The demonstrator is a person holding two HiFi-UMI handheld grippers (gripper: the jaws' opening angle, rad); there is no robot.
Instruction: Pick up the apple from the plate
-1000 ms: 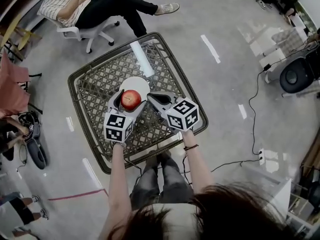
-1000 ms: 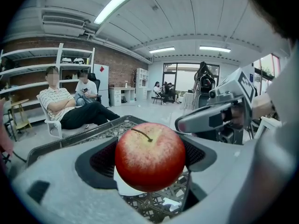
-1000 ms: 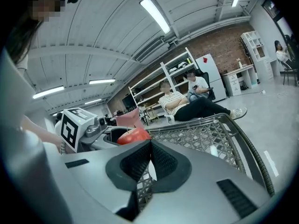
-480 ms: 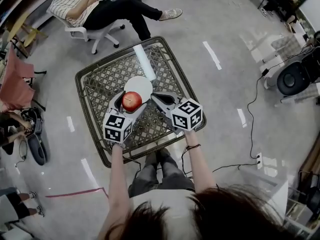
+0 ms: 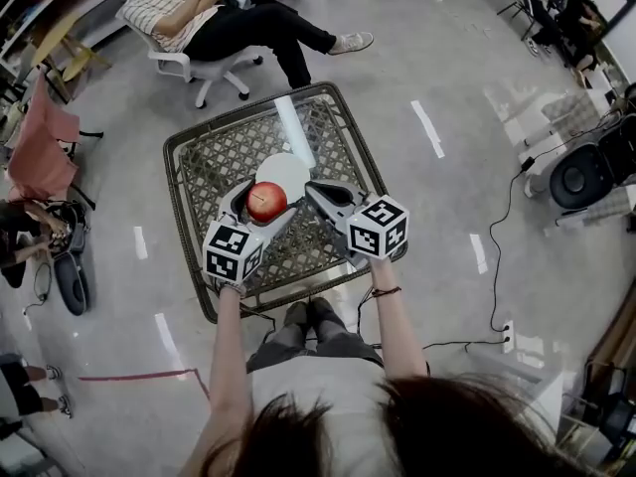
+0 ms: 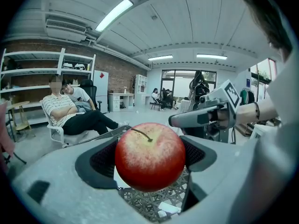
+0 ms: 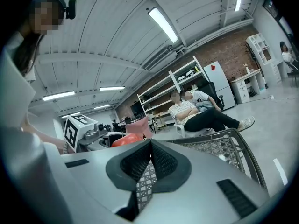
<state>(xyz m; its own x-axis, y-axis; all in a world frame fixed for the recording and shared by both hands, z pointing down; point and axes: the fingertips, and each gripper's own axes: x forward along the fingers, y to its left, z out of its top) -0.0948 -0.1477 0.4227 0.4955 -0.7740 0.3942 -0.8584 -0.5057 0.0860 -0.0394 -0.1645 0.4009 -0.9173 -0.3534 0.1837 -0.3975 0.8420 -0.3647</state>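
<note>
A red apple (image 5: 265, 201) with a short stem sits between the jaws of my left gripper (image 5: 261, 203), which is shut on it and holds it in the air above the table. In the left gripper view the apple (image 6: 150, 156) fills the gap between both dark pads. The white plate (image 5: 286, 172) lies on the wicker table (image 5: 204, 162) just beyond the apple, with nothing on it. My right gripper (image 5: 316, 194) hovers beside it to the right, shut and holding nothing; in its own view the pads (image 7: 161, 164) meet at the tips, and the apple (image 7: 125, 139) shows off to the left.
The table has a raised dark rim (image 5: 182, 251). A white tube (image 5: 294, 127) lies on it behind the plate. A person sits on a white office chair (image 5: 196, 63) past the far edge. A cable (image 5: 494, 266) runs over the floor at the right.
The apple has risen off the plate in my left gripper and come slightly toward me. The right gripper stayed beside it, shut. The head view has shifted a little.
</note>
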